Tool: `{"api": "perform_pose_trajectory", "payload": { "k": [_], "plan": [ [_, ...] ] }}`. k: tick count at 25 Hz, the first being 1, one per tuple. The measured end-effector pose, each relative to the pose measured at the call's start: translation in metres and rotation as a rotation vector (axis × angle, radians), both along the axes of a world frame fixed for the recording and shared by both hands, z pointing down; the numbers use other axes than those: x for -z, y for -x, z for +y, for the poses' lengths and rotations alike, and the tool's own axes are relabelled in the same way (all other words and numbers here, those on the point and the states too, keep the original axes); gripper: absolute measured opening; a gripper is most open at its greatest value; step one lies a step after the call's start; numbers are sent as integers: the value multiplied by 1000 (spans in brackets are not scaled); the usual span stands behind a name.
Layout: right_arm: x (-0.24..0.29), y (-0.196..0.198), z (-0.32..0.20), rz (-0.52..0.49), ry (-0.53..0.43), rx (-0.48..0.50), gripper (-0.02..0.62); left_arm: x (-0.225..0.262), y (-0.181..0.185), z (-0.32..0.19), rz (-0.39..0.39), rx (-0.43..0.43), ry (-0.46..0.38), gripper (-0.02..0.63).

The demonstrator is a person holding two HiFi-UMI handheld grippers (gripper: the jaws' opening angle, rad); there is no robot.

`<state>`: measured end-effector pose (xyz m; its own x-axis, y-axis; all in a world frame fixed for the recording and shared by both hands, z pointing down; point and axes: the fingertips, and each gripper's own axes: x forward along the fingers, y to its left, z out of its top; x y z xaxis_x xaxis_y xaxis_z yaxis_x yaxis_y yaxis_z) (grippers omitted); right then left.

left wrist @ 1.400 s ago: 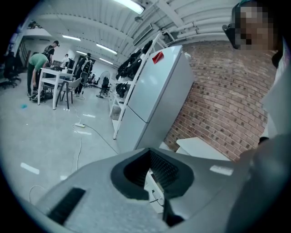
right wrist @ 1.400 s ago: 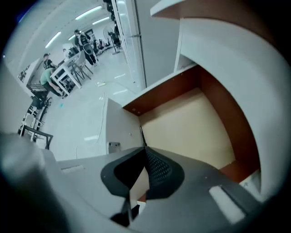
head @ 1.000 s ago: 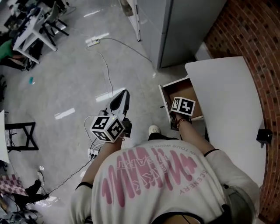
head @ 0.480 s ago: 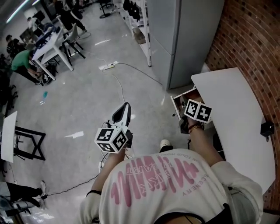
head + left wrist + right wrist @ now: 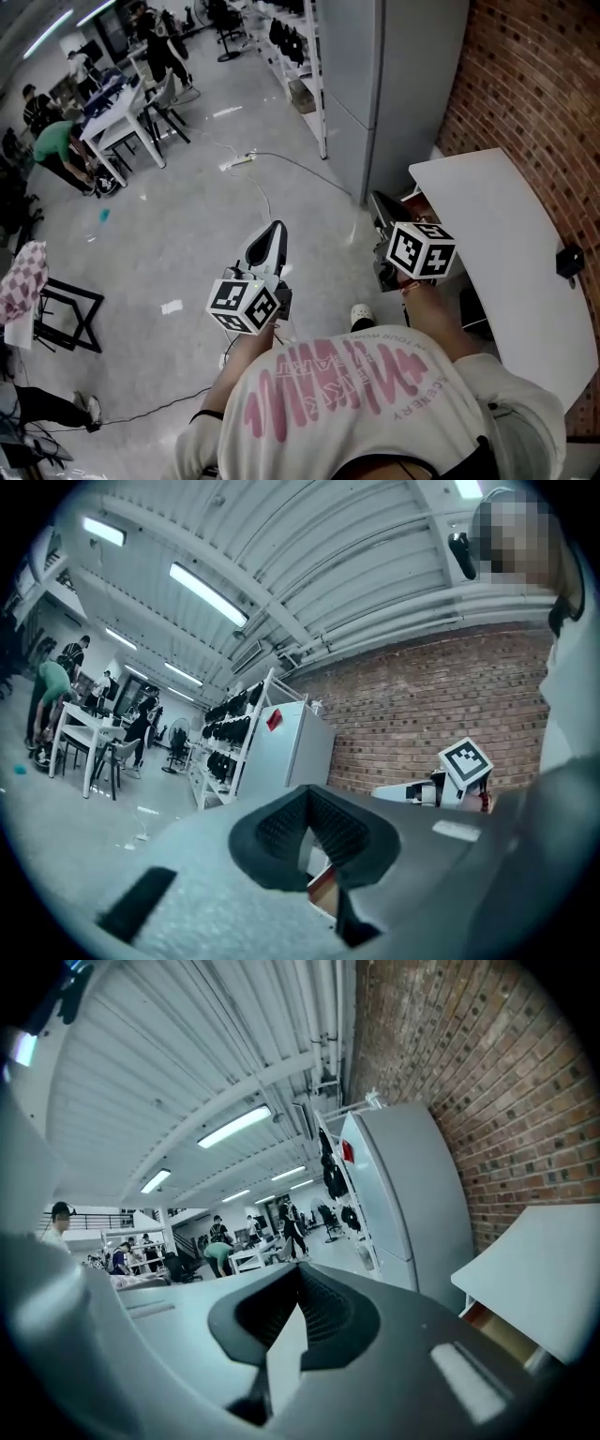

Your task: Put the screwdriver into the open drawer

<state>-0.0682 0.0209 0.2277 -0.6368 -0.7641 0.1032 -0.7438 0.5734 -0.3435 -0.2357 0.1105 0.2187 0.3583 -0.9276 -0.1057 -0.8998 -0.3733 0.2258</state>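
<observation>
No screwdriver shows in any view. My left gripper [image 5: 270, 240] is held out over the floor, level, its jaws shut and empty; in its own view the left gripper [image 5: 309, 803] points at the brick wall. My right gripper [image 5: 382, 208] is raised beside the white table [image 5: 497, 234], jaws shut with nothing in them, and the right gripper [image 5: 300, 1283] faces the room. The open wooden drawer [image 5: 495, 1328] sits under the table's edge. A corner of the drawer [image 5: 323, 891] shows past the left jaws. In the head view the right gripper hides it.
A tall grey cabinet [image 5: 394, 84] stands beyond the table against a brick wall [image 5: 534, 75]. A small black object [image 5: 567, 261] lies at the table's right edge. A cable and power strip [image 5: 239, 161] cross the floor. People work at desks [image 5: 112, 127] far left; a black frame [image 5: 66, 314] stands nearer.
Both grippers have risen. The right one lifted up from the open drawer and tilted from pointing down to about level, covering the drawer in the head view. The head view tipped upward.
</observation>
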Motion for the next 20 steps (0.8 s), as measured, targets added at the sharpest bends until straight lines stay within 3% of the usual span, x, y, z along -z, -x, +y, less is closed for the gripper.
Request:
{"api": "perform_pose_trajectory", "payload": {
  "k": [3, 10, 20],
  "plan": [
    [6, 4, 18, 15, -50, 20, 12, -1, -4, 12, -5, -10, -5, 2],
    [-10, 8, 48, 34, -28, 48, 12, -13, -11, 33, -1, -4, 5, 2],
    [-22, -4, 57, 58, -6, 11, 12, -22, -8, 46, 4, 3, 18, 2]
  ]
}}
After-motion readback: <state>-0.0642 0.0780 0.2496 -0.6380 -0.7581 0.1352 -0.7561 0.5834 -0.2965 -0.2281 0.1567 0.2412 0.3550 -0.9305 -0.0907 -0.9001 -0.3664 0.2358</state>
